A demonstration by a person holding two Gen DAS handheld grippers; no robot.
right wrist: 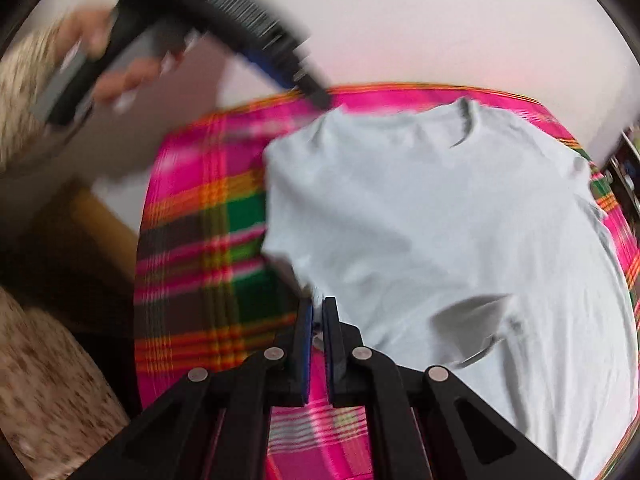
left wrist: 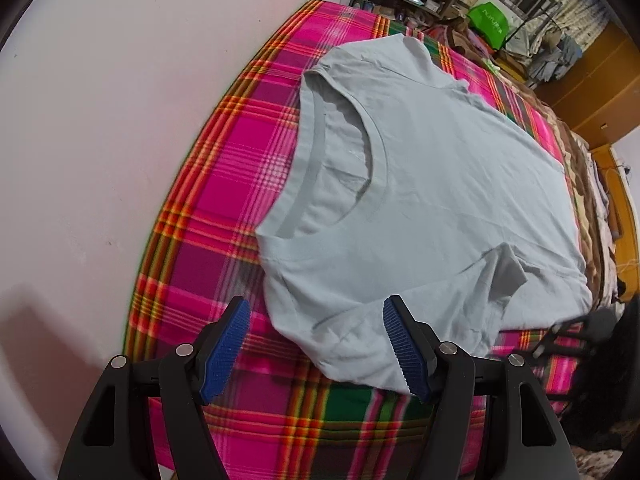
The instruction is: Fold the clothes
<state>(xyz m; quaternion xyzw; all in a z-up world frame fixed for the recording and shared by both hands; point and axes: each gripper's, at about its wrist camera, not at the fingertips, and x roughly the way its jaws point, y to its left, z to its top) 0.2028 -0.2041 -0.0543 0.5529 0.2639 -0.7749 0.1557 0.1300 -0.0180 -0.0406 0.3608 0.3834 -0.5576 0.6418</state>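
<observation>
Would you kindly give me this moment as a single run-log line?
task: fold clothes | left gripper: open, over sleeve | right gripper: shut on T-shirt edge | T-shirt: flat on plaid bedspread

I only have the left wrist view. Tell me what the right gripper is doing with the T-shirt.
Observer: The right gripper is shut on an edge of the light blue T-shirt.
Operator: Report which edge.
Observer: Cannot tell; that picture is blurred. The pinched fabric lies over the plaid blanket.
Operator: Give me the left gripper from there.
Observer: The left gripper hangs above the shirt's far edge, held by a hand.
</observation>
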